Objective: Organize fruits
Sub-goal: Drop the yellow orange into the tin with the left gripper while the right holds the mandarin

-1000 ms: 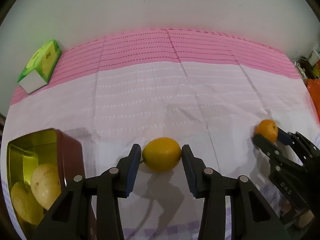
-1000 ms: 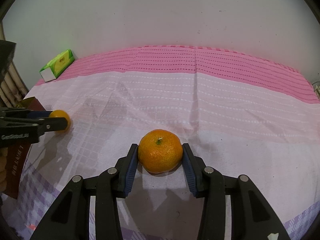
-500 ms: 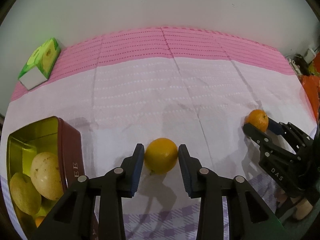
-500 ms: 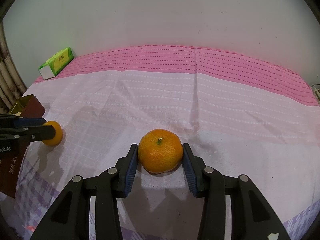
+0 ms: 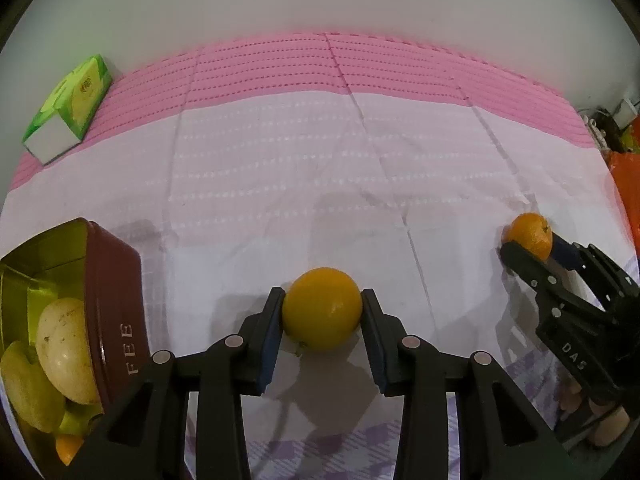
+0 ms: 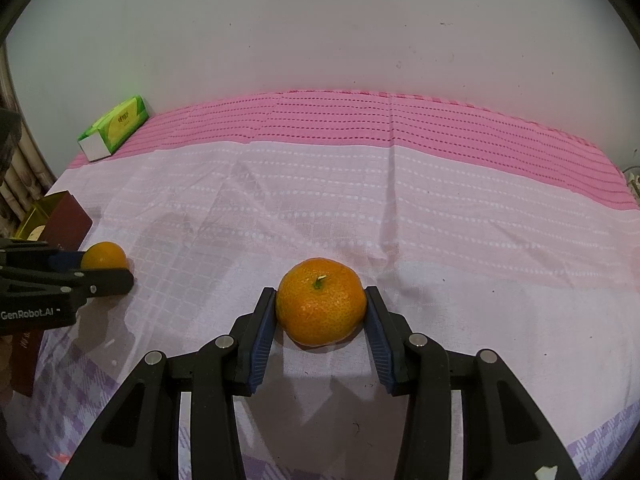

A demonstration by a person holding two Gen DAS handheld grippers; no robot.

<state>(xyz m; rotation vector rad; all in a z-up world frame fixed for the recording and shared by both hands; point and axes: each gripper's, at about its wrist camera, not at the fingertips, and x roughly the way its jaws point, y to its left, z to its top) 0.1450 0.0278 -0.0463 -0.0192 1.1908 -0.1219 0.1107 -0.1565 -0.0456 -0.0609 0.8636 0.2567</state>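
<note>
Behind everything stands a plain pale wall [image 6: 320, 32], and below it spreads the cloth-covered surface [image 6: 460, 216], bright pink with dashed stripes at the far edge, pale pink in the middle, lilac check nearest me. A green and white tissue box [image 5: 68, 106] lies at the far left corner of the cloth.

My left gripper [image 5: 322, 312] is clamped on a smooth yellow-orange round fruit [image 5: 322, 307]; both blue pads press its sides, and the fruit sits low over the cloth with its shadow right beneath it. To its left is a dark red rectangular tin with a gold inside [image 5: 114, 300], open, holding a pale yellow pear-like fruit [image 5: 66, 348], a green apple [image 5: 28, 388] and a bit of an orange fruit at the bottom.

My right gripper [image 6: 320, 312] grips a dimpled orange tangerine with a short green stem [image 6: 321, 304], pads tight against both sides; it rests on the pale pink cloth, well to the right of the tin.
</note>
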